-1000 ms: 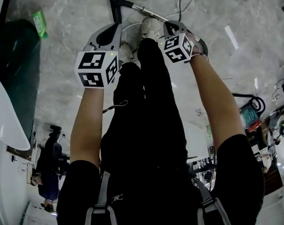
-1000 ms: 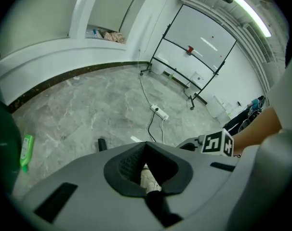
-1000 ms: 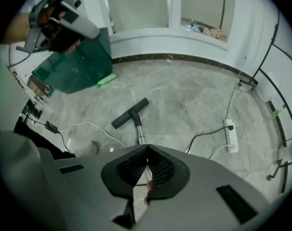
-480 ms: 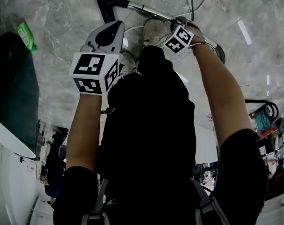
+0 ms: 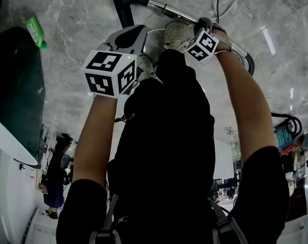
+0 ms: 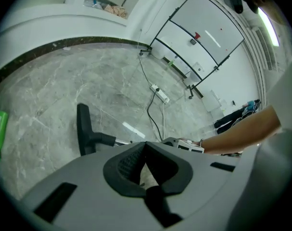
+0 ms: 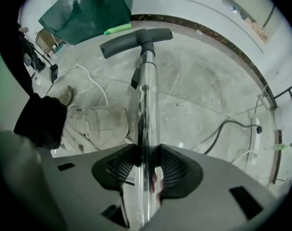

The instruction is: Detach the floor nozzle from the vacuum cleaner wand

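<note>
The vacuum lies on the marble floor. Its black floor nozzle (image 5: 121, 4) (image 6: 83, 129) (image 7: 136, 40) sits on the end of the chrome wand (image 5: 174, 13) (image 7: 147, 95). My right gripper (image 5: 207, 25) (image 7: 147, 163) points straight down over the wand. Its jaws are opening, with the wand running between the pads well back from the nozzle. My left gripper (image 5: 137, 30) (image 6: 146, 146) hangs shut and empty above the floor, to the left of the wand and short of the nozzle's neck.
The person's shoes (image 5: 177, 34) (image 7: 98, 124) stand beside the wand, black trousers filling the middle. A dark green glass panel (image 5: 17, 85) and a green packet (image 5: 34, 32) lie left. Cables and a power strip (image 6: 160, 94) trail beyond. A curved white kerb (image 6: 64, 42) rims the floor.
Both grippers have sunk toward the floor. The right one has turned and come down onto the wand. The left one has dropped a little and then kept still.
</note>
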Motion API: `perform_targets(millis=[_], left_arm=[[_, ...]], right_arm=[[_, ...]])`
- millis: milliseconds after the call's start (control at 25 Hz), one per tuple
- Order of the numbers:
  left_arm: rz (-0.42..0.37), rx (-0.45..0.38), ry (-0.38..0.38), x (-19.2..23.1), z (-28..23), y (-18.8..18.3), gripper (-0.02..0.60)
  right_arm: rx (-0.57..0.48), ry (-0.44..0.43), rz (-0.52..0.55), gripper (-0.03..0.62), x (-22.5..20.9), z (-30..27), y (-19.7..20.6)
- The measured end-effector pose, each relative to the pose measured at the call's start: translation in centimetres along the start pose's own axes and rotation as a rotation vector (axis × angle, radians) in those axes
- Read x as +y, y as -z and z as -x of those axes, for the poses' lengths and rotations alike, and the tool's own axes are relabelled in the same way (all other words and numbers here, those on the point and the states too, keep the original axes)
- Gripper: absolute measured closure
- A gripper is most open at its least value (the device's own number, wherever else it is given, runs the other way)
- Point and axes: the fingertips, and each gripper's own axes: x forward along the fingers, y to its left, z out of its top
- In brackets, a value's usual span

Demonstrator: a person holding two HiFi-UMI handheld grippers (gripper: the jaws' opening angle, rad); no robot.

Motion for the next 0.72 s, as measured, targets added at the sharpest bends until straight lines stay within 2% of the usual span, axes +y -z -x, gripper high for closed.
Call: perform_targets(millis=[80,120,160,240,360,440,520,720], left_arm=[[0.094,0.025,0.046,-1.3,0.4,0.7,0.578],[0.16,0.03,0.074,-2.1,0.5,1.0,0.512],[0.237,0.024,0.097,-2.9,0.7,1.1,0.367],[0.403,-0.042,0.099,-3.7,1.4,0.5,0.34],[0.611,-0.223,-0.006,-3.2,3.4,-1.4,0.331],[0.66,-0.348,-0.096,-2.4,5.1,-3.1,0.331],[0.665,-0.461,-0.162,-1.6,6.8,-5.1,0.331],[0.809,-0.627,-0.156,0.0,8.6,-8.9,0.33]], right_arm=[[-0.047,0.011,0.008,0.427,-0.7,3.1,-1.1],[-0.07,0.013,0.008,0.426,-0.7,4.7,-1.6],[-0.092,0.017,0.007,0.426,-0.8,6.5,-2.0],[-0.139,0.024,0.002,0.425,-0.9,10.0,-2.9],[-0.211,0.036,0.004,0.427,-1.2,15.2,-4.2],[-0.24,0.044,0.007,0.427,-1.6,18.2,-4.9],[-0.262,0.053,0.004,0.426,-2.1,20.8,-5.2],[-0.293,0.066,-0.023,0.427,-2.9,25.8,-5.3]])
